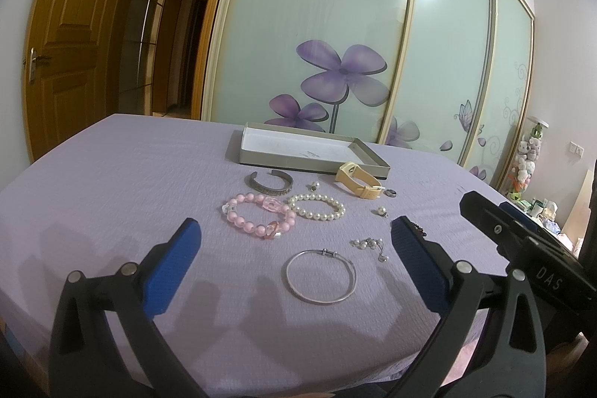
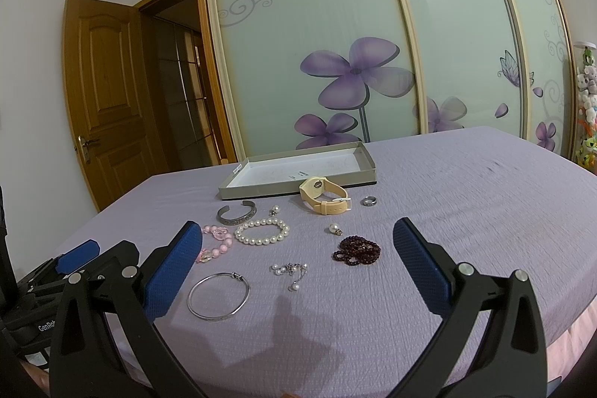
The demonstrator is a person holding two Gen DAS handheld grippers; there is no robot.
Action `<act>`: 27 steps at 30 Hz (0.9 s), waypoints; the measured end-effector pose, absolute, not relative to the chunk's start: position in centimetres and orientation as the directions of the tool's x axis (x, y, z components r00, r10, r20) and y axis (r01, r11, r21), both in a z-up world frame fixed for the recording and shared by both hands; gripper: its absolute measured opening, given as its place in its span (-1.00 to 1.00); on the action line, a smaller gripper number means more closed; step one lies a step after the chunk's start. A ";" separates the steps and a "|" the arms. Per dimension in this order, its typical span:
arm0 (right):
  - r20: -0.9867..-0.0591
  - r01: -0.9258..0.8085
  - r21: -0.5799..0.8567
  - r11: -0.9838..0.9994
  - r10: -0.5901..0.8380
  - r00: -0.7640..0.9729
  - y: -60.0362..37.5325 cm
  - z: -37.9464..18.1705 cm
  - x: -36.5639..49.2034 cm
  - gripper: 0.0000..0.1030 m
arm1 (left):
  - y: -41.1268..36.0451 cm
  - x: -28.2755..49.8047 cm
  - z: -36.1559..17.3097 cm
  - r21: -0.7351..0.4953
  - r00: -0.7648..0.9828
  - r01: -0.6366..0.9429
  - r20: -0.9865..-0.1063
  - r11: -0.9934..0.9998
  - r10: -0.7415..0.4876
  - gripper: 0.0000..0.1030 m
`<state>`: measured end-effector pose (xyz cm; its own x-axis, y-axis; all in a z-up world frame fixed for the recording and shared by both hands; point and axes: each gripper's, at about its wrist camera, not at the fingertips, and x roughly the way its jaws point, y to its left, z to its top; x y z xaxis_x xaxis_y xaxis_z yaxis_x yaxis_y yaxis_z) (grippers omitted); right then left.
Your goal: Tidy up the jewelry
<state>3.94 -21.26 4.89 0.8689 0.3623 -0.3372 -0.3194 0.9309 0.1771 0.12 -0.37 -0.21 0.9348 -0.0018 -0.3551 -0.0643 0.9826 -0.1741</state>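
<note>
Jewelry lies on a purple cloth. A silver bangle point(image 1: 320, 277) point(image 2: 218, 300) is nearest. Behind it are a pink bead bracelet point(image 1: 257, 216) point(image 2: 218, 241), a white pearl bracelet point(image 1: 317, 206) point(image 2: 262, 231), a grey cuff point(image 1: 269, 182) point(image 2: 237, 212), a cream watch point(image 1: 359, 182) point(image 2: 324, 198), a small pearl chain point(image 1: 369, 245) point(image 2: 291, 271), dark red beads point(image 2: 357, 250), a ring point(image 2: 369, 200) and pearl earrings point(image 2: 335, 229). A shallow grey box point(image 1: 261, 159) point(image 2: 257, 191) stands behind. My left gripper point(image 1: 294, 234) and right gripper point(image 2: 297, 234) are open, empty, above the near jewelry.
Sliding wardrobe doors with purple flowers point(image 1: 343, 77) stand behind the table. A wooden door point(image 1: 71, 36) is open at the left. A tube of plush toys point(image 1: 526, 155) stands at the far right. The right gripper's body point(image 1: 522, 241) shows in the left wrist view.
</note>
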 end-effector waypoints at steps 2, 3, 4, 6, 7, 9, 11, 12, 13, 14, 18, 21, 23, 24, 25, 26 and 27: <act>-0.337 -0.319 0.177 0.931 0.362 0.869 -21.3 4.9 3.9 0.97 | -0.4 0.1 -0.4 -0.175 0.935 -0.062 -0.356 0.983 -0.005 0.96; -0.337 -0.319 0.178 0.931 0.362 0.869 -21.3 4.9 3.9 0.97 | -0.6 0.1 -0.5 -0.173 0.935 -0.059 -0.356 0.983 -0.007 0.96; -0.337 -0.319 0.178 0.931 0.362 0.869 -21.3 4.9 3.9 0.97 | -0.4 0.3 -0.6 -0.173 0.935 -0.059 -0.356 0.983 -0.007 0.96; -0.337 -0.320 0.177 0.931 0.363 0.869 -21.3 4.9 3.9 0.97 | -0.5 0.3 -0.7 -0.173 0.935 -0.055 -0.355 0.983 -0.010 0.96; -0.337 -0.319 0.177 0.931 0.362 0.869 -21.3 4.9 3.9 0.97 | -0.6 0.3 -0.8 -0.171 0.936 -0.053 -0.353 0.984 -0.011 0.96; -0.337 -0.320 0.178 0.931 0.363 0.869 -21.3 4.9 3.9 0.97 | -0.3 -0.1 -0.9 -0.172 0.936 -0.052 -0.353 0.984 -0.012 0.96; -0.337 -0.319 0.178 0.931 0.362 0.869 -21.3 4.8 3.9 0.97 | -0.3 -0.2 -1.0 -0.173 0.936 -0.054 -0.352 0.983 -0.011 0.96; -0.338 -0.319 0.178 0.931 0.362 0.869 -21.3 4.8 3.9 0.97 | -0.3 -0.2 -0.9 -0.174 0.936 -0.054 -0.352 0.983 -0.010 0.96; -0.337 -0.319 0.177 0.931 0.362 0.869 -21.3 4.8 3.9 0.97 | -0.3 -0.2 -0.8 -0.174 0.936 -0.055 -0.352 0.983 -0.010 0.96; -0.338 -0.319 0.178 0.931 0.362 0.869 -21.3 4.8 3.9 0.97 | -0.2 -0.1 -0.7 -0.175 0.936 -0.054 -0.353 0.983 -0.011 0.96; -0.342 -0.316 0.178 0.932 0.360 0.868 -21.2 4.7 3.9 0.97 | -0.2 0.0 -0.6 -0.176 0.934 -0.052 -0.356 0.983 -0.014 0.96; -0.347 -0.313 0.175 0.934 0.356 0.868 -21.3 4.7 4.1 0.97 | -0.1 0.0 -0.7 -0.182 0.932 -0.049 -0.362 0.982 -0.020 0.96; -0.350 -0.312 0.172 0.934 0.354 0.867 -21.3 4.8 4.2 0.97 | 0.1 0.0 -0.7 -0.188 0.930 -0.052 -0.367 0.981 -0.021 0.96; -0.351 -0.309 0.168 0.936 0.350 0.869 -21.3 5.2 3.9 0.97 | 0.2 0.0 -0.8 -0.193 0.928 -0.052 -0.372 0.980 -0.024 0.96; -0.353 -0.307 0.165 0.937 0.346 0.869 -21.3 4.9 4.5 0.97 | 0.5 0.3 -0.8 -0.195 0.927 -0.052 -0.375 0.979 -0.025 0.96; -0.355 -0.304 0.167 0.938 0.345 0.869 -21.6 4.5 4.7 0.97 | 0.6 0.4 -1.0 -0.199 0.923 -0.053 -0.383 0.979 -0.028 0.96; -0.364 -0.296 0.174 0.939 0.341 0.867 -21.9 4.3 5.1 0.97 | 0.9 0.5 -1.1 -0.206 0.917 -0.052 -0.396 0.977 -0.034 0.96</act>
<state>5.07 -21.88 4.27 0.8667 0.3409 -0.3642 -0.2963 0.9391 0.1739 0.55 0.85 -1.13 0.9175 -0.0343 -0.3963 -0.0524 0.9771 -0.2061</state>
